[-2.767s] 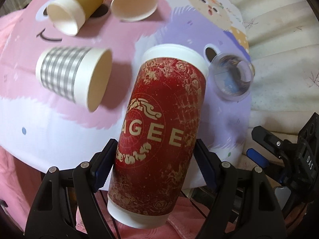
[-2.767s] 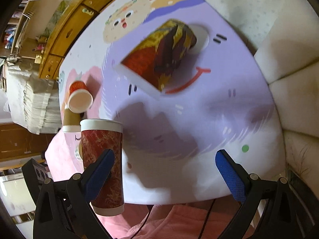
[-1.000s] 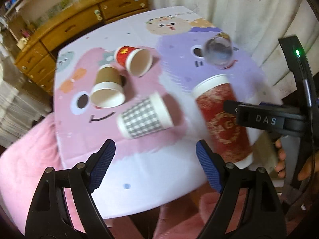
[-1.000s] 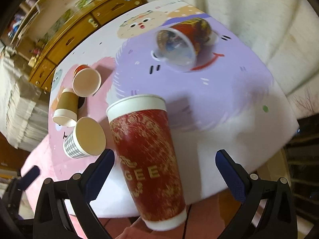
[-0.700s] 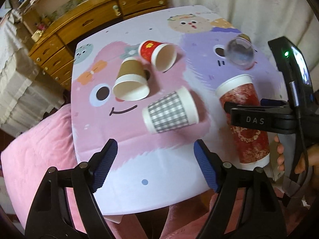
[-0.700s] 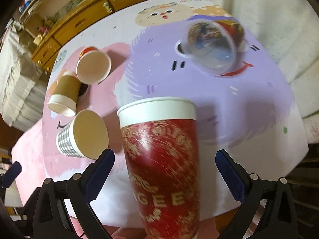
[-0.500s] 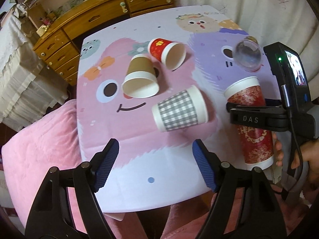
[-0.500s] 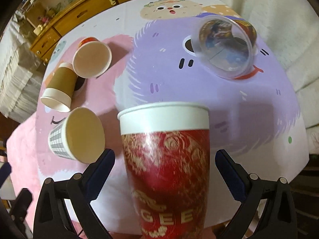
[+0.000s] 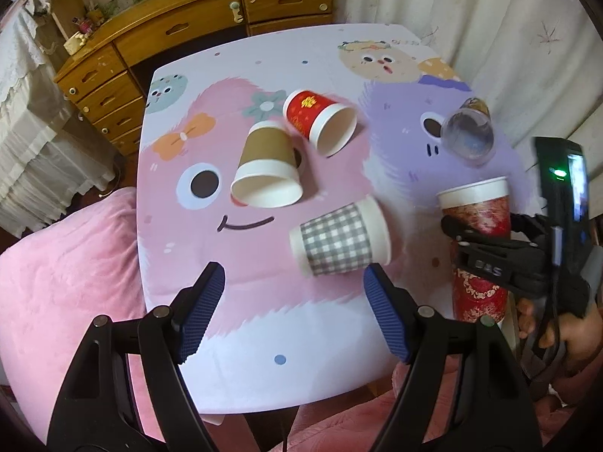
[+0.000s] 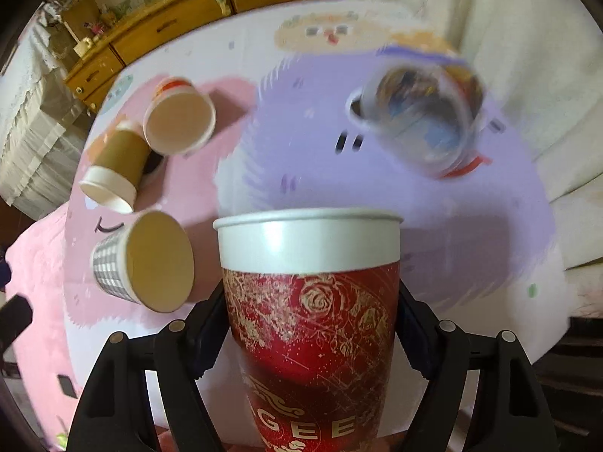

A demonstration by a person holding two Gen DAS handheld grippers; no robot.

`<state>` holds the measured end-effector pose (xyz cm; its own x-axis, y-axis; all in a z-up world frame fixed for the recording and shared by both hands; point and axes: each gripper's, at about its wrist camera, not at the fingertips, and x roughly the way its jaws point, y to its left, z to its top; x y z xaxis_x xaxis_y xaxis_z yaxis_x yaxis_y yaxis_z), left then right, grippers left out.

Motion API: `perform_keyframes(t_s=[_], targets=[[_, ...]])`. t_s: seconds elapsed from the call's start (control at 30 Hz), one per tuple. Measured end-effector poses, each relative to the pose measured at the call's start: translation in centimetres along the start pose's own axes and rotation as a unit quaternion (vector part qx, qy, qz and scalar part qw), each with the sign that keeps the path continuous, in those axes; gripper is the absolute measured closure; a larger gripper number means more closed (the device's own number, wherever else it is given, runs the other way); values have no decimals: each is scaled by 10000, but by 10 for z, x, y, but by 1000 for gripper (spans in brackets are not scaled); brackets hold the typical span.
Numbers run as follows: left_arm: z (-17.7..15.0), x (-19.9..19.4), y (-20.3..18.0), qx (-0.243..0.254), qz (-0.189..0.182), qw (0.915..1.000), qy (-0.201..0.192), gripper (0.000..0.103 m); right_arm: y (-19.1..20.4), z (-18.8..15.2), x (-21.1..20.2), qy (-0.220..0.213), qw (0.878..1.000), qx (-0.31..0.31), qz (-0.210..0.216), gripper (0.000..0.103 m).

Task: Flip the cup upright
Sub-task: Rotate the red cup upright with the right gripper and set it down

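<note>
A tall red cup (image 10: 312, 324) with gold print and a white rim stands upright at the table's near right edge. My right gripper (image 10: 312, 324) is shut on its middle, one finger on each side. The cup (image 9: 476, 241) and the right gripper (image 9: 490, 263) also show in the left wrist view. My left gripper (image 9: 294, 309) is open and empty, held above the table's near edge, just short of a grey checked cup (image 9: 339, 241) lying on its side.
On the cartoon-print table (image 9: 264, 339) lie a brown cup (image 9: 267, 169), a small red cup (image 9: 320, 122) and a clear plastic cup (image 9: 467, 135), all on their sides. A wooden dresser (image 9: 181, 34) stands behind. A pink cushion (image 9: 68, 271) lies left.
My left gripper let go of the tall red cup and pulled back and up. My right gripper came in around the cup and closed on it.
</note>
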<state>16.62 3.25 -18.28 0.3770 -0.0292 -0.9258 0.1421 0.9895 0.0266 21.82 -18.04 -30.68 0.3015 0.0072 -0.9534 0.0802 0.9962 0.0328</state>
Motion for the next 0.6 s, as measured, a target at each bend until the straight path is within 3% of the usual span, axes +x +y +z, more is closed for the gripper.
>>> perform_keyframes(t_s=[0.17,0.33,0.47,0.6], targets=[[5,-7,1,24,132,9998,-140,29,-10,-2,-45,-1076,9940,63,165,25],[3,-15,8,-129,94,9995,-254,29,-22,-15,-81,-2200,9738,203,545,25],[-2,-17,16,-312,124,9991,-241,29,-26,-24,-90,-2629,9620,184,718,25],[-7,-22,21,-461,62,9985,-298,29,-17,-28,-86,-2748,9597,-107,573,25]])
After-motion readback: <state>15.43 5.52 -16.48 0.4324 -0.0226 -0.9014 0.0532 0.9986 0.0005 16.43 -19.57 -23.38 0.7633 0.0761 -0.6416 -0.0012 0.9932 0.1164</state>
